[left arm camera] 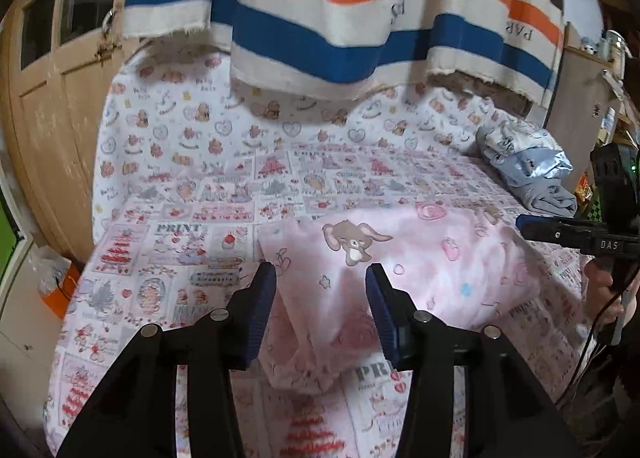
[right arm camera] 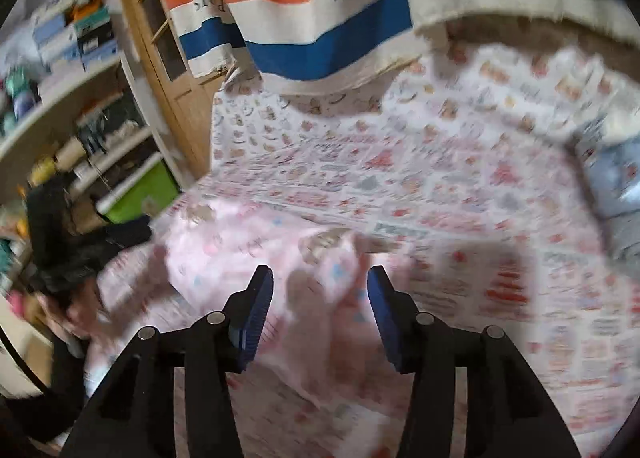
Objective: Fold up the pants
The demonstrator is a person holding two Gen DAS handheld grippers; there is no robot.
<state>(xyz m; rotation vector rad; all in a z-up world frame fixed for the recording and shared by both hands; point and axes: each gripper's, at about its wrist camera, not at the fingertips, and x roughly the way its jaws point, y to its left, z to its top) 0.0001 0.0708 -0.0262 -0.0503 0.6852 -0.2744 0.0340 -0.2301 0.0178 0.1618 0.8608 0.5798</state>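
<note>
Two wrist views over a bed covered by a printed sheet. The left gripper stands with its jaws parted, its blue pads clear of any cloth; nothing is clamped. The pink pants, printed with a rabbit figure, lie on the sheet directly beneath and ahead of this gripper, a folded edge running between the two pads and spreading away to the right of them. Ahead and to the right, near the far edge of the bed, sits a pile of pale blue folded clothes. A striped towel in blue, orange and white hangs above the far side of the bed. At the right margin the right gripper enters level, its blue tip just over the right edge of the pants, with the person's hand below on its grip.

In the right wrist view, heavily blurred, the right gripper likewise has its jaws apart and grips nothing; the pants lie beneath and to the left of its pads. Farther left, open shelves carry boxes and sundry items too smeared to identify, including a green bin. The blue pile lies ahead to the right.
</note>
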